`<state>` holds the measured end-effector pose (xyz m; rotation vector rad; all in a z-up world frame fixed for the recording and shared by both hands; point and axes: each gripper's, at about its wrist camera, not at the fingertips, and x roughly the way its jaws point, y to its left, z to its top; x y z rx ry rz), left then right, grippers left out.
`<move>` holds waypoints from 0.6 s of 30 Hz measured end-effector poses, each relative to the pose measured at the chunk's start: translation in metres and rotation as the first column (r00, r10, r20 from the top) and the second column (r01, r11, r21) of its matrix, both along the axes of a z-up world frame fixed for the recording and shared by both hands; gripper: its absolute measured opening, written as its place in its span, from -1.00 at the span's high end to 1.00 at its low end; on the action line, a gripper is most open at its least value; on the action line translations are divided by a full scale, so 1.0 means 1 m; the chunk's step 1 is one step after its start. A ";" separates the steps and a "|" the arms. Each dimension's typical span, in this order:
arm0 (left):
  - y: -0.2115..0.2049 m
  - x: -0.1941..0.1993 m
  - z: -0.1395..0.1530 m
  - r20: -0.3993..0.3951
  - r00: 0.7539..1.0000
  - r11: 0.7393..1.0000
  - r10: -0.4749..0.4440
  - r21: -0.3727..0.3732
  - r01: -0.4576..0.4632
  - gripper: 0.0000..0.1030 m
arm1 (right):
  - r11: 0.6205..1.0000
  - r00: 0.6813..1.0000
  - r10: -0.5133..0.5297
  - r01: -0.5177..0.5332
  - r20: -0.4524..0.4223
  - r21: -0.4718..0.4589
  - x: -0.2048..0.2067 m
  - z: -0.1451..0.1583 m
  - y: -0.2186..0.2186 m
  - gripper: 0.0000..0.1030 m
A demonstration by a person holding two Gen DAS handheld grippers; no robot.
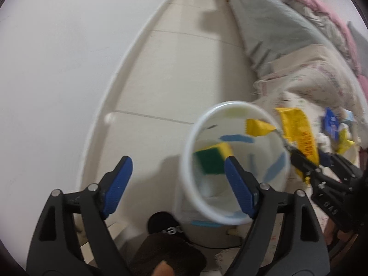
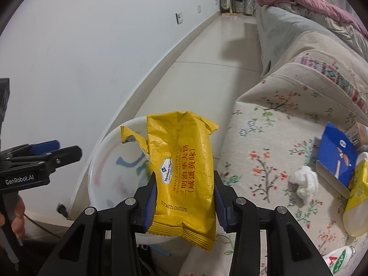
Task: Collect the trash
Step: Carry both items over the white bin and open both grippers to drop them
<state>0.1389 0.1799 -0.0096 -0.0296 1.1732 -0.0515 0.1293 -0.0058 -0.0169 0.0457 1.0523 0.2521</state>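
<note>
— Since the nearest thing comes first, what is gripped by the right claw (image 2: pixel 185 197)?

— A yellow snack wrapper (image 2: pixel 184 174) is pinched between the two blue pads, low down near its sealed end. It is held up over the edge of the white bin (image 2: pixel 108 161), which stands on the floor just beside the bed.

— How can the wrapper be expected to behave?

— It looks thin, crinkly and very light. It is probably slippery too, so it may slide if it is only nipped at a corner. It is best taken across its flat middle or at the thick sealed end, as is done now. Its torn top flaps loosely.

— And the left claw (image 1: pixel 178 184)?

— Its fingers are spread wide apart, and nothing is pressed by them. It is hung over the bin's mouth. Inside, a green and yellow sponge (image 1: pixel 211 158) can be seen, blurry, as if it were dropping in.

— What is left a little farther off?

— On the flowered bed cover (image 2: pixel 264 138), a crumpled white tissue (image 2: pixel 304 182) is lying. It looks soft and squashy and weighs next to nothing, so it can be squeezed anywhere. Just beyond it, a blue box (image 2: pixel 337 156) is seen; it looks stiffer and should be gripped by its thin edge. A second yellow wrapper (image 2: pixel 356 197) is beside it.

— And farthest away?

— Only the pale floor, the white wall and a pink blanket (image 2: pixel 306 4) are shown.
</note>
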 end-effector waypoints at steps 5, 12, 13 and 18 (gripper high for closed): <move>0.012 -0.008 -0.004 0.005 0.999 0.998 0.039 0.056 -0.039 -0.76 | 0.999 1.000 0.017 -0.017 -0.008 0.038 0.013 -0.006 0.005 -0.20; 0.005 -0.013 -0.001 0.022 0.999 0.998 0.033 0.061 -0.034 -0.88 | 0.999 0.997 0.017 -0.021 0.074 0.047 0.009 0.015 0.001 -0.64; 0.002 -0.014 0.001 0.026 0.999 0.998 0.026 0.063 -0.027 -0.88 | 0.999 0.997 0.011 -0.014 0.082 0.041 0.009 0.017 -0.001 -0.64; -0.010 -0.018 0.004 0.033 0.999 0.997 -0.005 0.072 0.003 -0.89 | 0.999 0.993 -0.023 0.020 0.112 0.030 0.005 0.027 -0.016 -0.64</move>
